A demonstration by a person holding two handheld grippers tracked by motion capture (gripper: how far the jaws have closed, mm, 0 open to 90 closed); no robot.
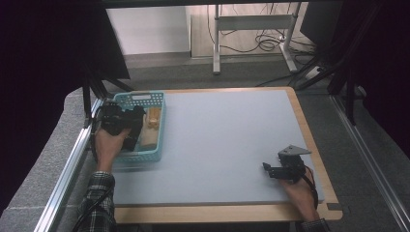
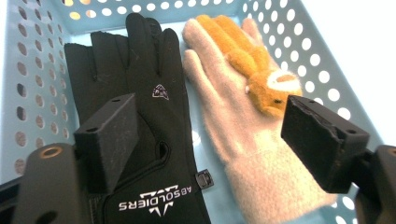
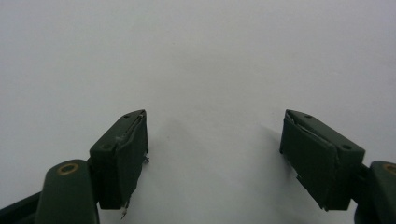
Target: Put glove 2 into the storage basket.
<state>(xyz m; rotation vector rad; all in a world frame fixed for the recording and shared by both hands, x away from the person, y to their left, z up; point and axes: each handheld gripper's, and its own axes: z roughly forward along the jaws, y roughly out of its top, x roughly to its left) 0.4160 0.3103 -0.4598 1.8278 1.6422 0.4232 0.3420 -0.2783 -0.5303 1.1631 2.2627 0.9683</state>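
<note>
This looks like a lab or test room. The desk (image 1: 232, 140), with a pale grey mat and a wooden edge, stands in a frame of aluminium rails (image 1: 67, 169). Behind it, loose cables (image 1: 263, 43) lie on the carpet around a bare metal table frame (image 1: 251, 29).

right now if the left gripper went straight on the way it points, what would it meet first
Probably the black glove lying in the blue basket; the open left gripper hangs over it, with the beige glove beside it. Depth is unclear, so it might touch both.
</note>
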